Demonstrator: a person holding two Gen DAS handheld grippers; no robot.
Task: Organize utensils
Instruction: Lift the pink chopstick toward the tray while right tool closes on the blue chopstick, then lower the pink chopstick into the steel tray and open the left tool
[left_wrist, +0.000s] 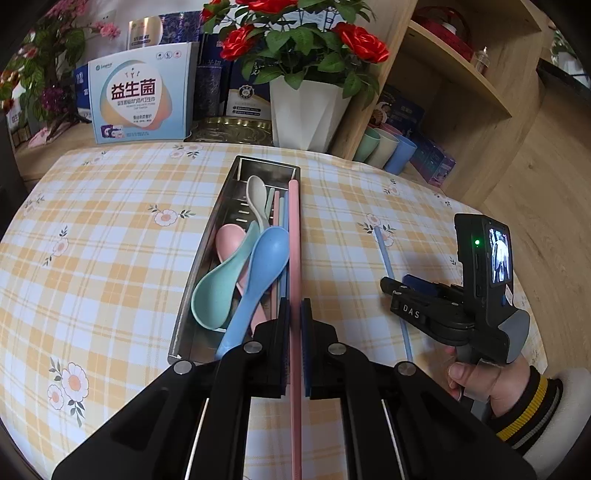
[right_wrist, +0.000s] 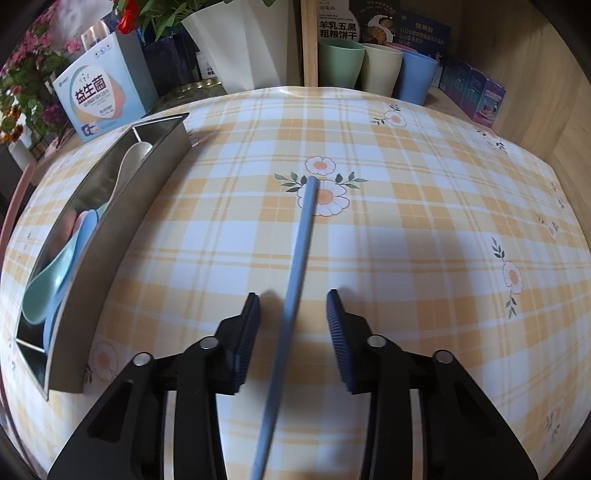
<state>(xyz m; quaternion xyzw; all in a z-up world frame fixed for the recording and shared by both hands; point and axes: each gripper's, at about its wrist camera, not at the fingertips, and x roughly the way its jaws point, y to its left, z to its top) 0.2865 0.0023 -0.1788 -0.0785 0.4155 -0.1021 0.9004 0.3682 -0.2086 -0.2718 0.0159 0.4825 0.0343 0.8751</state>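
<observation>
My left gripper (left_wrist: 295, 306) is shut on a pink chopstick (left_wrist: 293, 240), which lies lengthwise over the right edge of a steel tray (left_wrist: 201, 258). The tray holds a blue spoon (left_wrist: 266, 258), a mint spoon (left_wrist: 214, 291), a pink spoon (left_wrist: 229, 240), a white spoon (left_wrist: 256, 192) and some chopsticks. To the tray's right a blue chopstick (right_wrist: 299, 266) lies flat on the checked tablecloth. My right gripper (right_wrist: 293, 295) straddles it low over the cloth, and its pads stand clear of the stick on both sides. In the left wrist view the right gripper (left_wrist: 397, 282) is over that blue chopstick (left_wrist: 384, 254).
A white flowerpot (left_wrist: 306, 110) with red roses, a pale blue box (left_wrist: 140, 99) and a gold tin stand behind the tray. Three cups (right_wrist: 380, 70) and small boxes sit at the back right by a wooden shelf (left_wrist: 443, 74). A person's hand (left_wrist: 480, 380) holds the right gripper.
</observation>
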